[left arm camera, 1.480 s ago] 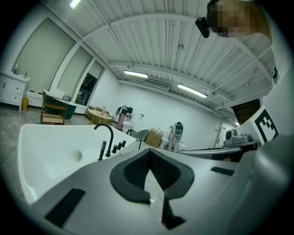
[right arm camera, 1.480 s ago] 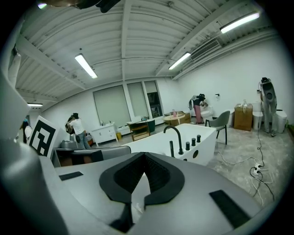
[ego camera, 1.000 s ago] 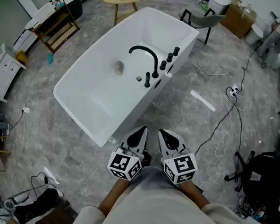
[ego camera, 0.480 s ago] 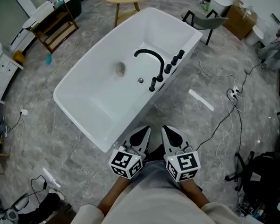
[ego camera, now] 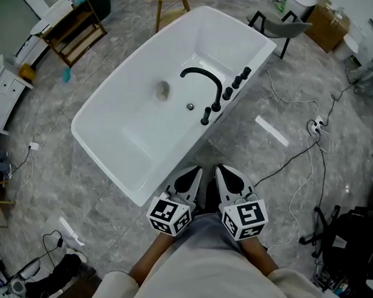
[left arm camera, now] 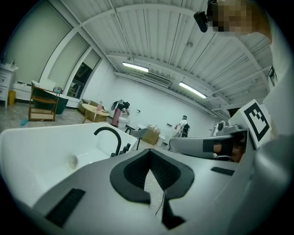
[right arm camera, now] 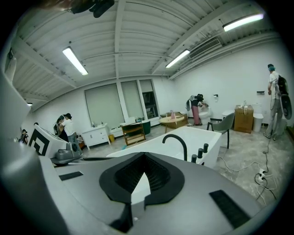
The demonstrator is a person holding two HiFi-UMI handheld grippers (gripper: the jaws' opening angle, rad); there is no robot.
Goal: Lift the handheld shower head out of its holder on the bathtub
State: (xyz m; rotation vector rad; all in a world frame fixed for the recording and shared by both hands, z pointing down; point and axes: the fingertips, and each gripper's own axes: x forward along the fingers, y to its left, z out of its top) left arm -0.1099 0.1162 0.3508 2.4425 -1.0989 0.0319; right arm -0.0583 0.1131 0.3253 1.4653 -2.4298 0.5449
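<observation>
Grey floor [ego camera: 56,184], one bathtub [ego camera: 124,108], two closed tongs [ego camera: 189,176] [ego camera: 228,173]

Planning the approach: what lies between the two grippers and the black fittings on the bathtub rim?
In the head view, only bare grey floor and the bathtub's white side separate the left gripper and right gripper from the black fittings.

I see the long white oval bathtub [ego camera: 118,118] standing slantwise on the floor, its near end to the left and its far end to the right. On its right rim stands a row of small black upright fittings [ego camera: 227,93]. The slim black handheld shower head [ego camera: 205,117] is, I believe, the nearest one, upright in its holder. The holder itself is too small to tell apart.
</observation>
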